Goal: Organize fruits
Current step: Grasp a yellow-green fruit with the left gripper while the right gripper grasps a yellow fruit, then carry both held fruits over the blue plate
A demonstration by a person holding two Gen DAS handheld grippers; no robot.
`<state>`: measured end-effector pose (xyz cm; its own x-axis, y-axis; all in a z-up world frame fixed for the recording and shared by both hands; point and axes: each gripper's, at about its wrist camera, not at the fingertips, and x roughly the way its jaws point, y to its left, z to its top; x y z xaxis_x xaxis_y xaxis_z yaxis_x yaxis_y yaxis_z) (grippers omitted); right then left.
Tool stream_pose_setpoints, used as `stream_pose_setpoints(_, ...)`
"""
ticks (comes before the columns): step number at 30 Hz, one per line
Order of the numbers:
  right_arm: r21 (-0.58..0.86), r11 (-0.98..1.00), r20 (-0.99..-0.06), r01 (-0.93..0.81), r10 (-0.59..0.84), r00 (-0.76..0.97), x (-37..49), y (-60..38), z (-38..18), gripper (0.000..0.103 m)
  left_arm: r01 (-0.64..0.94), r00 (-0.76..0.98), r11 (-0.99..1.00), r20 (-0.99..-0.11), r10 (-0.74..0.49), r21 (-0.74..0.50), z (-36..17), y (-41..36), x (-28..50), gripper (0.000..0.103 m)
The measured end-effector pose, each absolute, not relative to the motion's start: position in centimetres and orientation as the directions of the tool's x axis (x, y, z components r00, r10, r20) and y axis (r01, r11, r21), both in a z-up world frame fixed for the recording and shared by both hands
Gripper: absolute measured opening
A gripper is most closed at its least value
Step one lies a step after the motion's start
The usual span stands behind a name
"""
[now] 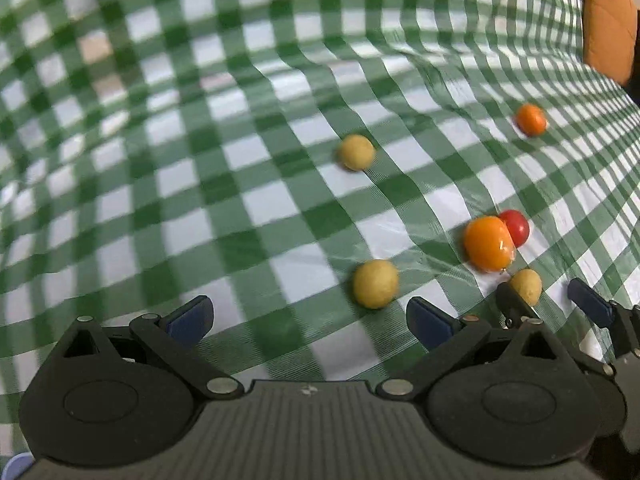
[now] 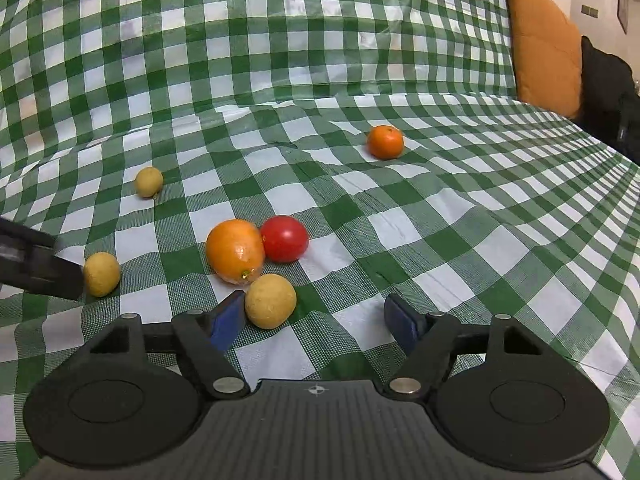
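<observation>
Several fruits lie on a green checked cloth (image 2: 440, 240). In the right wrist view a large orange (image 2: 235, 250) touches a red tomato (image 2: 285, 238). A yellow-brown round fruit (image 2: 271, 301) lies just in front of them, next to my right gripper's (image 2: 316, 320) left fingertip (image 2: 229, 320); the gripper is open and empty. Two more yellow fruits (image 2: 101, 274) (image 2: 149, 182) lie to the left, and a small mandarin (image 2: 385, 142) farther back. My left gripper (image 1: 308, 320) is open and empty, with a yellow fruit (image 1: 375, 284) just ahead between its fingertips.
An orange cushion (image 2: 546, 40) and a dark object (image 2: 608, 92) stand at the back right. The cloth rises in folds behind the fruits. The left gripper's finger (image 2: 38, 268) shows at the left edge of the right wrist view; the right gripper (image 1: 556, 304) shows in the left wrist view.
</observation>
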<state>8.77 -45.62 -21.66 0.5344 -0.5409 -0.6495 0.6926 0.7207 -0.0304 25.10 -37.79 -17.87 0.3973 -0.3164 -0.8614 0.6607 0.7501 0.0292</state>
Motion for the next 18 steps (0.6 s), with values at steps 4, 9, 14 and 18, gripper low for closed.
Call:
stream_pose_setpoints(4,-0.040,0.726,-0.637,0.686,-0.548,0.542,8.9,-45.5,-21.6,0.052,0.674,0.419,0.737,-0.848,-0.325,0.050,-18.6,-38.9,25.2,0.097)
stream_pose_setpoints(9,-0.043,0.755,-0.628,0.655,-0.530,0.570,9.0,-45.0,-21.1,0.028,0.717,0.395,0.697,-0.836,-0.382,0.020,-17.7,-38.7,24.5,0.027)
stream_pose_setpoints(14,-0.019,0.721,-0.576,0.692,-0.574,0.583,8.0,-45.4,-20.0,0.028,0.706,0.392,0.708,-0.827,-0.403,-0.010,-15.5,-36.7,23.2,0.027)
stream_pose_setpoints(18,0.039,0.706,-0.597,0.708,-0.552,0.583,6.7,-45.3,-18.5,0.028,0.700,0.435,0.714,-0.798,-0.417,0.009,-12.0,-33.4,20.2,0.027)
